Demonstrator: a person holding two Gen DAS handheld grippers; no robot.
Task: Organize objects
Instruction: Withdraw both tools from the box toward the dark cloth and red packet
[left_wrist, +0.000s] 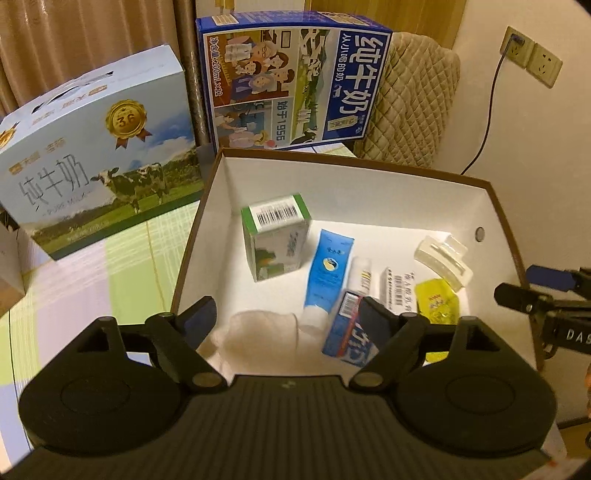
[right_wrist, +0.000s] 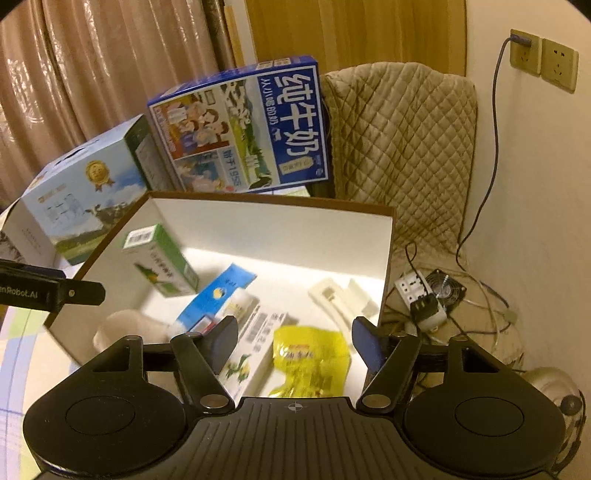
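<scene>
one open cardboard box with white inside and brown rim (left_wrist: 495, 206) holds eight things: one green-and-white carton (left_wrist: 275, 236), one blue tube (left_wrist: 327, 273), one small white tube (left_wrist: 361, 280), one white printed flat box (left_wrist: 393, 291), one blue-and-red small box (left_wrist: 345, 332), one yellow sachet (left_wrist: 437, 301), one clear plastic hair clip (left_wrist: 443, 260), one beige cloth (left_wrist: 258, 332). behind it stand two big milk cartons (left_wrist: 99, 147).

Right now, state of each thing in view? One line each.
Left tool: open, nothing between the fingers.
Right tool: open, above the yellow packet, not gripping it.
Storage box: lid off, items inside.
Green carton: upright inside the box.
Blue tube: lying flat.
Yellow packet: lying flat, crinkled.
Hair clip: lying near the box's right wall.
Cloth: bunched in the near corner.
Wall plug: plugged in.
</scene>
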